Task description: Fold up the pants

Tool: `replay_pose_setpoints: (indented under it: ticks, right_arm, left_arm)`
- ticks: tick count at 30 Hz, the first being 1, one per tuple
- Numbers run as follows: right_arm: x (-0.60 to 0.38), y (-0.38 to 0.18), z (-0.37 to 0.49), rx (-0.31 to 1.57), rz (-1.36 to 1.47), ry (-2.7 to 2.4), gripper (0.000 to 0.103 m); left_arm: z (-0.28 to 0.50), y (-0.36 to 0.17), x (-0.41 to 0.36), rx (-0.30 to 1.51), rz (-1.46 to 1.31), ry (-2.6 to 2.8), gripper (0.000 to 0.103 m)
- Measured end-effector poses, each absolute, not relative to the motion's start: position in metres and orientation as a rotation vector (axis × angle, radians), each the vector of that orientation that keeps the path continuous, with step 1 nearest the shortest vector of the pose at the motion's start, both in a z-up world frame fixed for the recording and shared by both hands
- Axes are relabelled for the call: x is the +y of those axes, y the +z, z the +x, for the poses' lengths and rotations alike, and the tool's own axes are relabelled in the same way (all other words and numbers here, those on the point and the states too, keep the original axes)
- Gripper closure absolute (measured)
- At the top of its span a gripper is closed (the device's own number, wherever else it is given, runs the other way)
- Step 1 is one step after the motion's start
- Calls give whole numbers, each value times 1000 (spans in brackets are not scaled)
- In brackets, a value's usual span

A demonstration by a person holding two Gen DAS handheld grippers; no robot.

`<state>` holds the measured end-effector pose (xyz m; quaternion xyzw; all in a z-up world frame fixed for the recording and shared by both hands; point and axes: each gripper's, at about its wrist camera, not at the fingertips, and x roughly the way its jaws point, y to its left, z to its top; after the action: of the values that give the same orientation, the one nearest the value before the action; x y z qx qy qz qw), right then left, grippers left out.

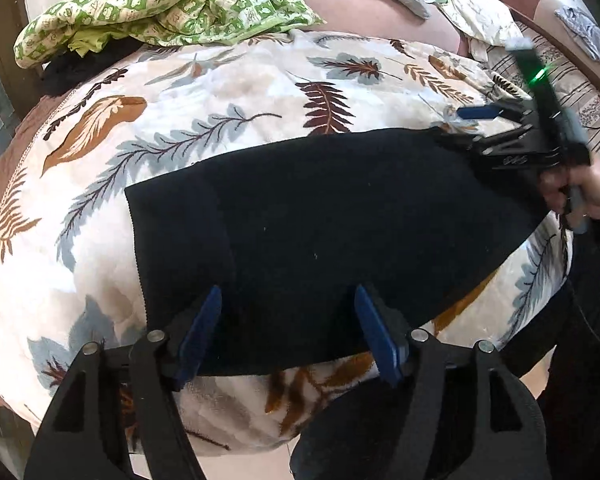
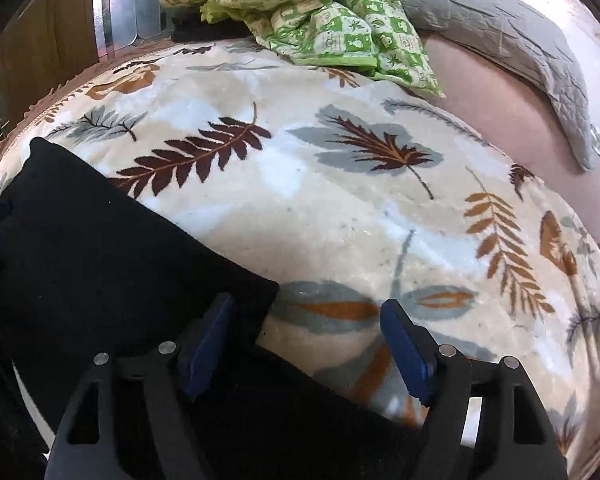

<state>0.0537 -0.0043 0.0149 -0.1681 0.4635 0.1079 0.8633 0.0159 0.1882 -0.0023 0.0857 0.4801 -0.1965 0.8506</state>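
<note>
Black pants (image 1: 320,220) lie flat in a folded band across a leaf-print blanket (image 1: 220,92). My left gripper (image 1: 288,332) is open, its blue fingers hovering over the pants' near edge, holding nothing. My right gripper (image 2: 308,344) is open above the pants' right end corner (image 2: 236,292); its left finger is over the cloth, its right finger over the blanket. The right gripper also shows in the left wrist view (image 1: 500,128) at the pants' far right end, held by a hand. The pants (image 2: 100,248) stretch away to the left in the right wrist view.
A green patterned quilt (image 1: 160,0) is heaped at the back of the bed, with a grey quilted cover (image 2: 500,40) beside it. A pink sheet (image 2: 500,120) shows past the blanket. Wooden furniture (image 2: 40,60) stands at the far left. The bed's edge is near me.
</note>
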Motion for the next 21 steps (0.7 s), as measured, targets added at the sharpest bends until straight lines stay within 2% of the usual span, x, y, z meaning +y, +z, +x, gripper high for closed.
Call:
replay_pose_setpoints:
  ticks: [5, 8, 9, 10, 12, 15, 21]
  right_arm:
    - [5, 49, 11, 843, -312, 302, 29]
    - [27, 6, -3, 935, -468, 289, 30]
    - [22, 1, -11, 879, -448, 282, 27]
    - [16, 5, -16, 843, -410, 265, 24]
    - [2, 14, -19, 867, -346, 232, 25]
    - [-31, 40, -42, 759, -215, 175, 23]
    - [-139, 66, -98, 662, 89, 1, 23]
  left_arm:
    - [19, 0, 183, 1021, 210, -399, 33]
    - [22, 22, 182, 983, 160, -361, 33]
    - [22, 35, 180, 952, 129, -345, 33]
    - [23, 49, 176, 917, 97, -331, 33]
    - [24, 75, 162, 847, 20, -352, 32]
    - [28, 99, 130, 762, -78, -369, 20]
    - [40, 79, 50, 775, -172, -406, 20]
